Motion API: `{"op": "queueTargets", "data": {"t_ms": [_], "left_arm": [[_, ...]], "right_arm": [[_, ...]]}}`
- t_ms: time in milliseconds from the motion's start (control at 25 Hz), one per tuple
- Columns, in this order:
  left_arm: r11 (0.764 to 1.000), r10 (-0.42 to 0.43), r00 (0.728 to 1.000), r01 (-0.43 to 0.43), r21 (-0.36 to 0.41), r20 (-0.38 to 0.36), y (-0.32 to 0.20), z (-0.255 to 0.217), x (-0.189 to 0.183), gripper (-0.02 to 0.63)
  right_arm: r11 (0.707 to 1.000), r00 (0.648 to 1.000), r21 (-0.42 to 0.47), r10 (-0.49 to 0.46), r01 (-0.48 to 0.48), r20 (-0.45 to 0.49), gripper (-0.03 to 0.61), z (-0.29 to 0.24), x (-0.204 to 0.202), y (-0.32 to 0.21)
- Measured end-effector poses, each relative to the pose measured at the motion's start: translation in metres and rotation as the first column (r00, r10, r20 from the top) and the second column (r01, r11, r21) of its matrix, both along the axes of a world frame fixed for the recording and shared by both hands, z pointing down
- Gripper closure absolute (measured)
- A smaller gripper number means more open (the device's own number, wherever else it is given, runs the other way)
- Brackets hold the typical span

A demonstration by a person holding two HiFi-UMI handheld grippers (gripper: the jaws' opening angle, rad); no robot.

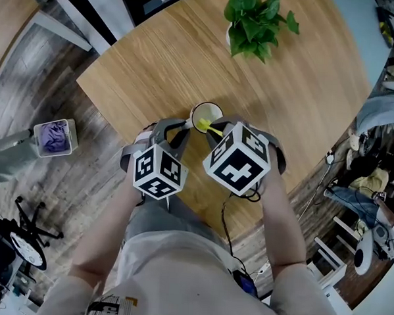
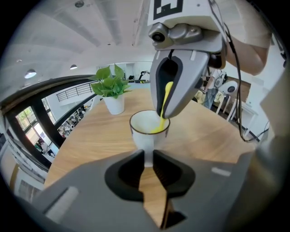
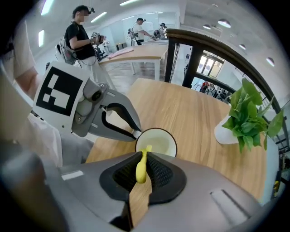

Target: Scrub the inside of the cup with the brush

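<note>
A white cup [image 1: 206,114] with a dark rim stands upright on the round wooden table [image 1: 156,59]. My left gripper [image 2: 148,157] is shut on the cup's [image 2: 146,131] handle from the near side. My right gripper [image 3: 143,157] is shut on the handle of a yellow brush [image 3: 141,167], and comes at the cup [image 3: 157,141] from above and to the right. The brush [image 2: 164,105] slants down over the rim, its lower end inside the cup against the near wall. The bristles are hidden inside the cup. In the head view both marker cubes cover most of the jaws.
A potted green plant [image 1: 257,22] in a white pot stands at the table's far side. The table's near edge lies just under my arms. On the floor to the left sits a small box with purple cloth [image 1: 55,138]. People stand at distant tables [image 3: 136,52].
</note>
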State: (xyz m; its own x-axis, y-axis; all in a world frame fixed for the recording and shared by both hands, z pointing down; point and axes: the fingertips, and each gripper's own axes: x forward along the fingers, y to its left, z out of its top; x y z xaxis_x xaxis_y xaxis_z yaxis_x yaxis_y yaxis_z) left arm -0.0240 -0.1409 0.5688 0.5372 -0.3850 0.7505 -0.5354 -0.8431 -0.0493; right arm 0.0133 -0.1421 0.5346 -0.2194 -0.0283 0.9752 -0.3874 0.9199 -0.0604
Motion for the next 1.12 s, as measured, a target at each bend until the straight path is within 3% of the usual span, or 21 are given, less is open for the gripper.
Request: {"op": "queueTargets", "data": {"t_ms": [200, 360, 520, 680, 920, 1120], "left_arm": [[1.0, 0.01, 1.0, -0.01, -0.003, 0.001, 0.002, 0.0, 0.001, 0.558], [1.0, 0.011, 1.0, -0.011, -0.006, 0.003, 0.003, 0.0, 0.001, 0.558], [1.0, -0.001, 1.0, 0.001, -0.009, -0.004, 0.005, 0.0, 0.001, 0.557], [1.0, -0.015, 1.0, 0.015, -0.025, -0.011, 0.005, 0.0, 0.001, 0.558], [0.999, -0.023, 1.0, 0.023, -0.042, 0.001, 0.009, -0.001, 0.002, 0.557], [0.999, -0.023, 1.0, 0.023, -0.043, 0.006, 0.014, -0.001, 0.006, 0.557]], "right_arm": [[0.997, 0.982, 0.004, 0.078, -0.08, 0.17, 0.548, -0.003, -0.014, -0.017], [0.986, 0.972, 0.107, 0.103, -0.127, 0.211, 0.548, -0.012, -0.015, -0.031], [0.968, 0.974, 0.188, 0.133, -0.168, 0.185, 0.548, -0.022, 0.001, -0.037], [0.968, 0.987, 0.203, 0.132, -0.149, 0.094, 0.548, -0.02, 0.017, -0.03], [0.983, 0.994, 0.148, 0.108, -0.105, -0.006, 0.548, -0.022, 0.029, -0.004], [0.991, 0.994, 0.088, 0.093, -0.097, 0.053, 0.548, -0.023, 0.014, 0.015]]}}
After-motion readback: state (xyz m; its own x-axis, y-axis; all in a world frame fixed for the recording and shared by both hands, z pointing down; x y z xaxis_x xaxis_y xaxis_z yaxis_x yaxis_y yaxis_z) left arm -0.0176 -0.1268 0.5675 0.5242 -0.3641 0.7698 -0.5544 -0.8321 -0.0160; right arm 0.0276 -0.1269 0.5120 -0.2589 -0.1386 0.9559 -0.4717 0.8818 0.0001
